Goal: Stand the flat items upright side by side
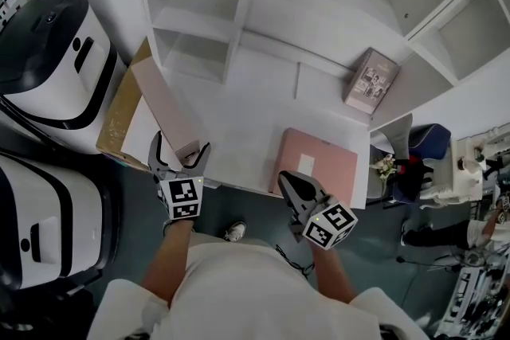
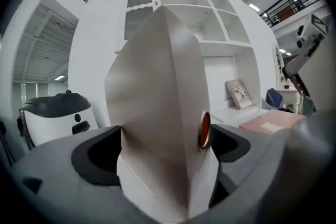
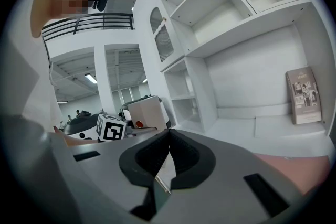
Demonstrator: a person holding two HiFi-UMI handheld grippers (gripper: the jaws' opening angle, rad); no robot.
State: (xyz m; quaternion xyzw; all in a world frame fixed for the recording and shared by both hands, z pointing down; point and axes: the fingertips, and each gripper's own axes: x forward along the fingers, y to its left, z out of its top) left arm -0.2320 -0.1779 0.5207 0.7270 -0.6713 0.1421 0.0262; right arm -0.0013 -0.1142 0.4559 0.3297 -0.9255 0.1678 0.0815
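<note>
Left gripper (image 1: 181, 149) - jaws spread wide, pale card box (image 1: 163, 103) between them at left end of white table (image 1: 239, 131), tilted; I read grip as let go. Box looks light, stiff, smooth matte card; I'd pinch it low across its thin faces. Centre: pink flat case (image 1: 328, 159) lying flat at table's front edge - slick, thin, take by near edge. Right gripper (image 1: 290, 182) clenched, empty, just above it. Far right: photo-cover book (image 1: 371, 80) upright, leaning on shelf wall.
</note>
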